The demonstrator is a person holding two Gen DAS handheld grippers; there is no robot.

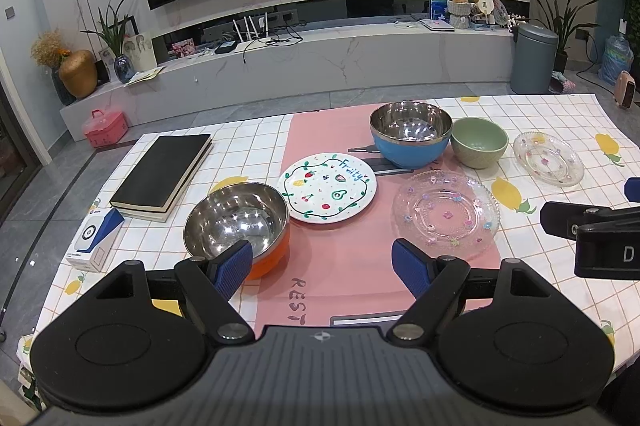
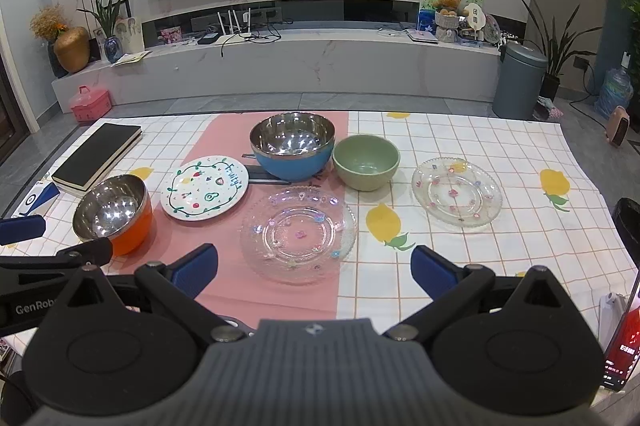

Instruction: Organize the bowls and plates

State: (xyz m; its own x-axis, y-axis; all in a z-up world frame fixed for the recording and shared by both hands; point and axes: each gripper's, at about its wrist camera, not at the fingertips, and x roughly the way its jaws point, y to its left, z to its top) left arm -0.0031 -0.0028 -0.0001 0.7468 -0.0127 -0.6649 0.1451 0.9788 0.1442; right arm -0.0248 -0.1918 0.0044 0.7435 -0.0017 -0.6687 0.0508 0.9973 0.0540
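On the table stand an orange steel-lined bowl, a blue steel-lined bowl and a green bowl. A white fruit-painted plate and two clear glass plates, a larger one and a smaller one, lie flat. My left gripper is open and empty, its left finger just in front of the orange bowl. My right gripper is open and empty, in front of the larger glass plate.
A black book and a white-blue box sit at the table's left. A pink mat runs down the middle of the checked cloth. A phone stands at the right edge.
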